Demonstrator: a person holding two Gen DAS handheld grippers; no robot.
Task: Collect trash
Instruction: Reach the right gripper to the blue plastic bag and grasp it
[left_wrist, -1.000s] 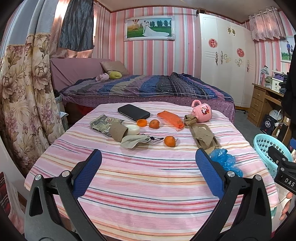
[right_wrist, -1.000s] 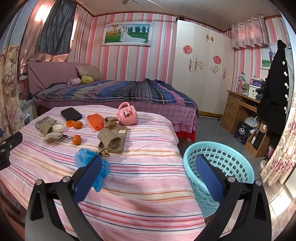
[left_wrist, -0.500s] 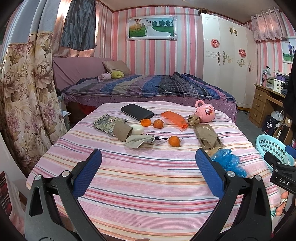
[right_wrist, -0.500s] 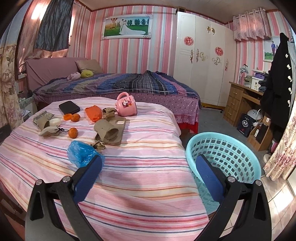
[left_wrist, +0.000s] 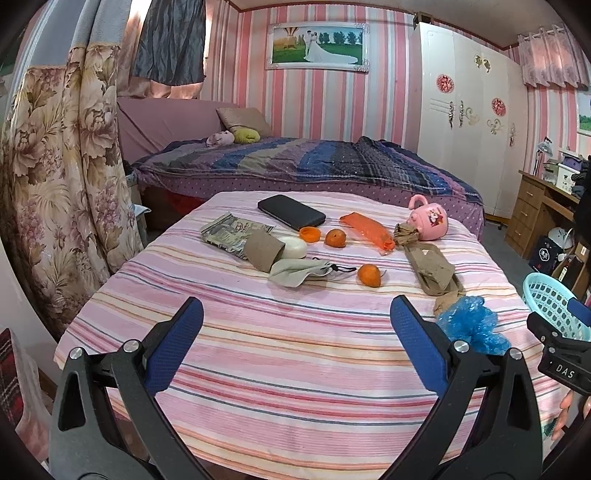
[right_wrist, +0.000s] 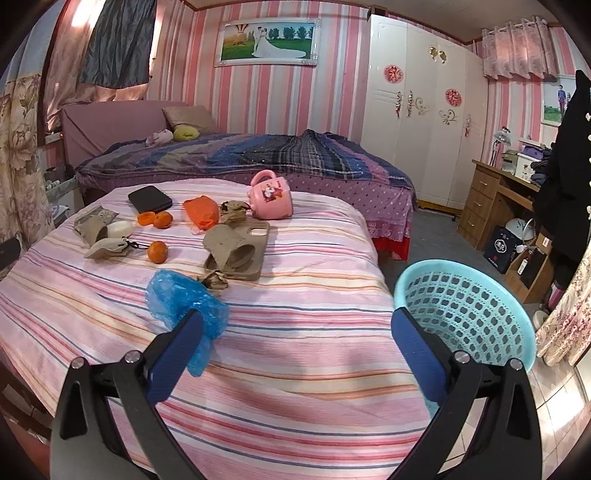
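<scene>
On the pink striped bed cover (left_wrist: 295, 354) lie a crumpled blue plastic bag (left_wrist: 469, 323) (right_wrist: 184, 299), an orange plastic wrapper (left_wrist: 365, 230) (right_wrist: 201, 212), brown paper scraps (right_wrist: 232, 249), a foil packet (left_wrist: 229, 234) and a cardboard roll (left_wrist: 262, 253). A turquoise basket (right_wrist: 465, 306) (left_wrist: 554, 310) stands off the bed's right side. My left gripper (left_wrist: 295, 347) hovers open over the near bed. My right gripper (right_wrist: 295, 347) is open too, its left finger just in front of the blue bag.
Two tangerines (left_wrist: 369, 275) (left_wrist: 335, 237), an orange cap (left_wrist: 309, 233), a black phone (left_wrist: 291, 212), a pink mug (left_wrist: 428, 223), a white soap-like disc (left_wrist: 295, 247) and a grey pouch (left_wrist: 299, 271) share the bed. Floral curtain (left_wrist: 55, 192) left; second bed, wardrobe and desk behind.
Both grippers have shifted slightly forward toward the bed items; the right view has swung left, bringing the blue bag closer to its left finger. Nothing was grasped.
</scene>
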